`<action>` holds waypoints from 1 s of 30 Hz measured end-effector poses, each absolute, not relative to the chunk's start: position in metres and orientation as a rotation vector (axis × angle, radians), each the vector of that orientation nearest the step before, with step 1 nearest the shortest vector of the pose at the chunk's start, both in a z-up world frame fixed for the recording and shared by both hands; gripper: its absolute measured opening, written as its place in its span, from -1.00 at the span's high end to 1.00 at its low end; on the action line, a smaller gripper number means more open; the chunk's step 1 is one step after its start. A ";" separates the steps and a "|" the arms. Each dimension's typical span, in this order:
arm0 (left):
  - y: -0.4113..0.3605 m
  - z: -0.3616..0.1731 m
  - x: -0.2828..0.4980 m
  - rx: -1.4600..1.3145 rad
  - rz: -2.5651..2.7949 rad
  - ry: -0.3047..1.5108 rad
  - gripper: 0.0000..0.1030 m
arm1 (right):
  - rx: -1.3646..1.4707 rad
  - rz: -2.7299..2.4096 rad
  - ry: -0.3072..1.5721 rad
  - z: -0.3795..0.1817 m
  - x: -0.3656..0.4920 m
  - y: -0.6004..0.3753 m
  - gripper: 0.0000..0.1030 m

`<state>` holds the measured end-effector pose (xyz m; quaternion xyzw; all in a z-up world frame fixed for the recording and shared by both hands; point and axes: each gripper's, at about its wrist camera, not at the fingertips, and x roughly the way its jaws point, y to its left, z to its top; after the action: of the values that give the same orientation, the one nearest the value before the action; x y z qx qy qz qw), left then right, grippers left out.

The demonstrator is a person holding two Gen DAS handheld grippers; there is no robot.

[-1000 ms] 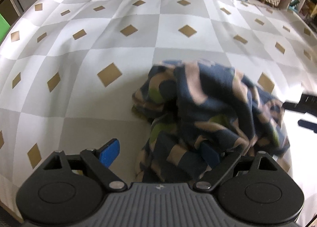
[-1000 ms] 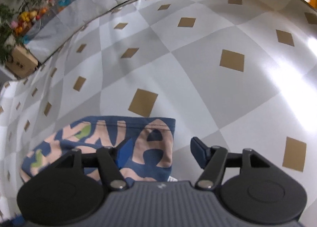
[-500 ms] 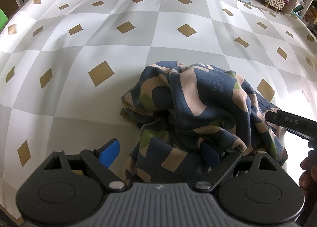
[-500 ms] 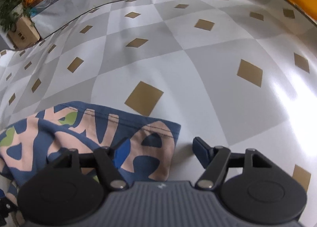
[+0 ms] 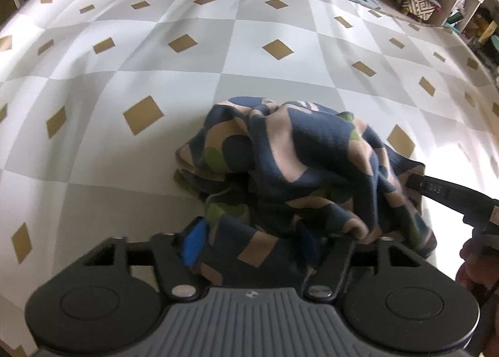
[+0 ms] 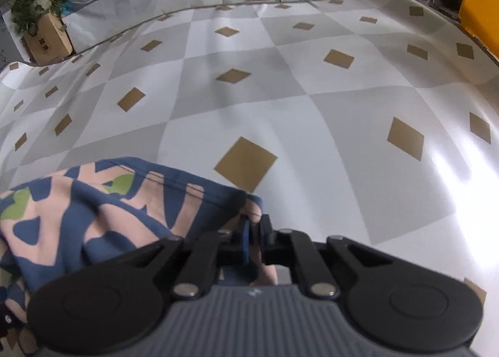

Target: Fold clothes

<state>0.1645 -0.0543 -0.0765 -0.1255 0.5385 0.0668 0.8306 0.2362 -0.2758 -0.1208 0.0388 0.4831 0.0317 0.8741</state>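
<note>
Both grippers have just been closing: right gripper [image 6: 254,232] now clenched on the hemmed corner of the garment [image 5: 299,176], left gripper [image 5: 252,240] narrowed around a bunched fold at lower centre, grip uncertain, so lifting and spreading likely follows.

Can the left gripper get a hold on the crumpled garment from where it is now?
Probably yes. The left gripper already has a bunch of the garment between its fingers, which have just been closing. Nothing else lies on the checked cloth to block it.
</note>
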 end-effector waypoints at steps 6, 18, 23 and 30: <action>-0.043 -0.068 0.163 -0.299 0.135 1.141 -0.01 | 0.167 0.174 0.902 -0.076 0.233 -0.280 0.92; -0.006 -0.044 0.147 -0.340 0.202 1.086 -0.01 | 0.312 0.415 0.751 0.003 0.200 -0.280 0.92; 0.006 -0.041 0.128 -0.356 0.210 1.075 -0.02 | 0.287 0.543 0.737 0.019 0.158 -0.264 0.92; 0.014 -0.034 0.096 -0.341 0.224 1.058 -0.03 | 0.113 0.693 0.807 0.009 0.085 -0.224 0.92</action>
<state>0.0962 0.0139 -0.0344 -0.1616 0.5012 0.1061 0.8435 0.0850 -0.2238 0.0093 0.0538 0.3845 0.3304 0.8603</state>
